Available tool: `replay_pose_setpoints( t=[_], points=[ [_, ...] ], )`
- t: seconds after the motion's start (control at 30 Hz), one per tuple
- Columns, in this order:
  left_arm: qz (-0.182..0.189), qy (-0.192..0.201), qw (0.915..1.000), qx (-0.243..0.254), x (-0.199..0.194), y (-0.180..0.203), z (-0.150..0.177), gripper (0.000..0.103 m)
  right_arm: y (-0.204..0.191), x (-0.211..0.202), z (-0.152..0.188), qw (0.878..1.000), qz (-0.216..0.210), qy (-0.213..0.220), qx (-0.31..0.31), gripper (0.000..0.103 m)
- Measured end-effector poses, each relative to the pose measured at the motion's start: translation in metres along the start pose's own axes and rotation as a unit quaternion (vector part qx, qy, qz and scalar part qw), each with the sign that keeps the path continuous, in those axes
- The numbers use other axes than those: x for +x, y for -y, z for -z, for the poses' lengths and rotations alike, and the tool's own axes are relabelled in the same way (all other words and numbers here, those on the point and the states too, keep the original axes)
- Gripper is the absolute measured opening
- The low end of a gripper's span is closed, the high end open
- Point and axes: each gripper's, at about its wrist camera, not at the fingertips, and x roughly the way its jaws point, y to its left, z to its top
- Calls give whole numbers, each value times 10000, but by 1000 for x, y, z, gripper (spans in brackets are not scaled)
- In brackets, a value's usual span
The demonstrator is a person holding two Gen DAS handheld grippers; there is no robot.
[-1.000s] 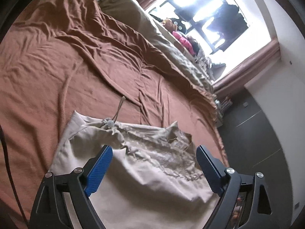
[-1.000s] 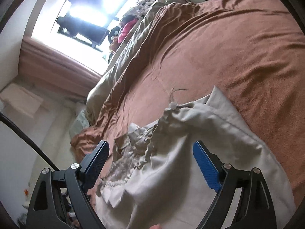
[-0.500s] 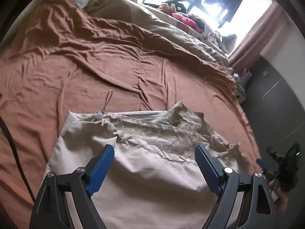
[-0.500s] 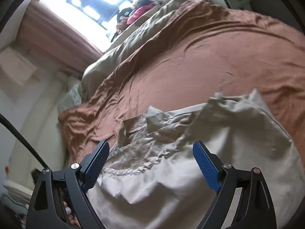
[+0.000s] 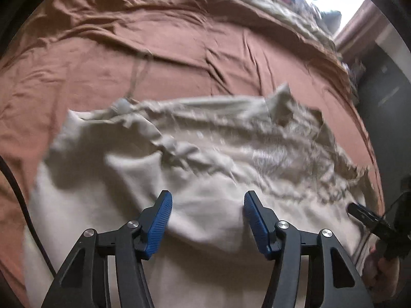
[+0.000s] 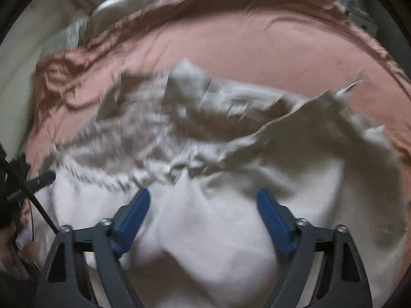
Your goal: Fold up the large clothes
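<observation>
Change since earlier frames: both wrist views now look more steeply down, so the beige garment (image 5: 210, 169) fills more of each picture and the window has slid to the top edge; both pictures are motion-blurred.
Left hand-held gripper (image 5: 208, 205): jaws have just been closing, now at a middling gap; cloth lies under and between the blue pads, but they do not visibly press on it.
Right hand-held gripper (image 6: 203, 205): jaws have just been closing too, though they stand wider than the left; a raised fold of pale cloth sits between the pads, not yet pinched.
Garment position: spread, rumpled, on the brown bed cover (image 5: 128, 51), near the bed's near edge; a drawstring with a toggle (image 5: 123, 105) trails from its far left corner onto the cover.
Why so held: my reading is that the two grippers come at the near hem side by side, each over its own part of the cloth, to lift that edge together and carry it over for a fold.
Stage: judged as reaching for a grasp; no neat fold shows yet.
Count: one garment, one drawstring seen, two grippers, four blue pads, one bed.
Cross-view: the right gripper's tip shows at the left view's right edge, with part of a hand (image 5: 382, 261) below it.
</observation>
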Motion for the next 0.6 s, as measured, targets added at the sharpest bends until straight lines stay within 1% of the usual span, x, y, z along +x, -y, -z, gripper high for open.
replay_pose_setpoints(
  t=[0.07,0.1,0.13,0.17,0.2,0.23,0.27,0.3,0.33,0.43,0.6],
  points=[
    [-178,-60,9995,241,5,6,2,60,-7,12,-1,9992,270,-62,-278,67],
    [-234,-83,9991,332,8,8,4,58,-9,16,-1,9984,382,-26,-418,54],
    [-358,-138,9982,460,14,10,6,47,-11,18,-2,9979,414,4,-501,35],
    [-478,-152,9973,542,18,12,8,36,-10,18,-3,9980,371,23,-511,28],
    [-561,-100,9964,621,19,13,8,30,-8,20,-5,9984,299,51,-470,16],
    [-534,-32,9963,677,20,15,7,10,-5,24,-7,9989,216,96,-395,9],
    [-486,-54,9966,658,21,15,6,3,-2,26,-8,9992,177,140,-325,6],
    [-469,-36,9968,644,22,15,5,2,-2,29,-9,9994,142,201,-255,3],
    [-457,14,9970,620,23,15,3,1,-1,30,-10,9994,113,266,-191,2],
    [-439,180,9973,562,20,20,-1,0,3,26,-11,9989,53,458,-11,0],
    [-84,440,9979,462,19,30,-12,0,13,17,-12,9966,41,781,263,0]
  ],
)
